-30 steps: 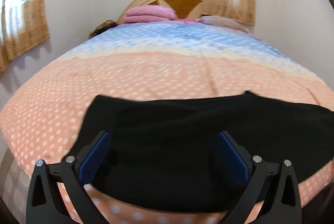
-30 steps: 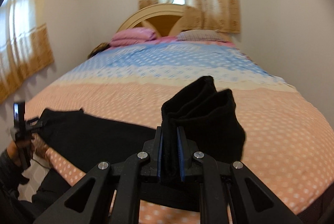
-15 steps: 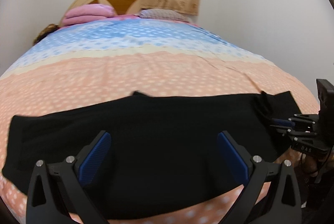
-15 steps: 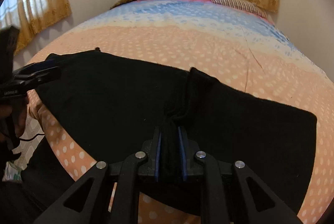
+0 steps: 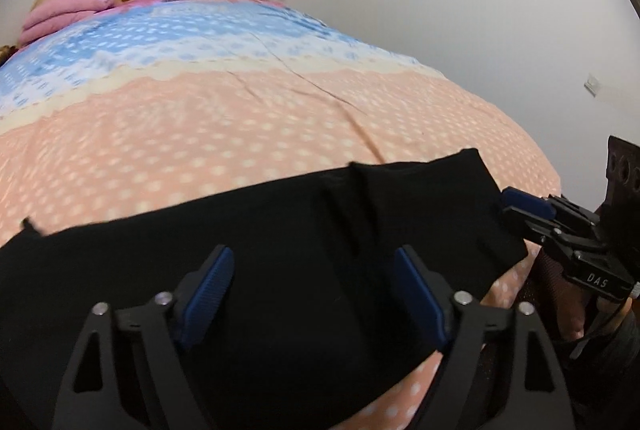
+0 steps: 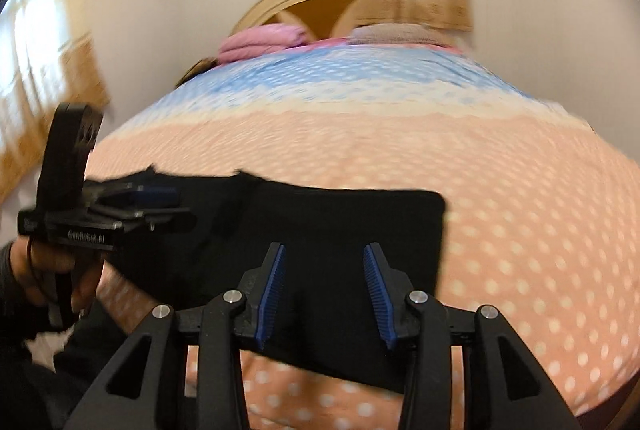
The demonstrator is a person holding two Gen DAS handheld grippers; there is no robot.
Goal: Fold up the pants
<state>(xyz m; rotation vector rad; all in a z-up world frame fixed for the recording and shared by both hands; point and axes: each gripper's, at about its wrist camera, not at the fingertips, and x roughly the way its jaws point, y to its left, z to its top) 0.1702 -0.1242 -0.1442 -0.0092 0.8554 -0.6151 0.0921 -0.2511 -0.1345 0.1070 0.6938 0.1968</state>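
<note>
Pants (image 5: 280,270) lie flat across the near end of the bed (image 5: 240,125), under both released jaws. Left gripper (image 5: 316,294) and right gripper (image 6: 324,286) should each pinch an edge at matching spots, then lift evenly so the fold lands square.

right hand-held gripper (image 5: 520,203) body, left wrist view: white letters "DAS"
left hand-held gripper (image 6: 154,194) body, right wrist view: blurred pale lettering, seems "GenRobot.AI", not certain
elsewhere: no readable text
</note>
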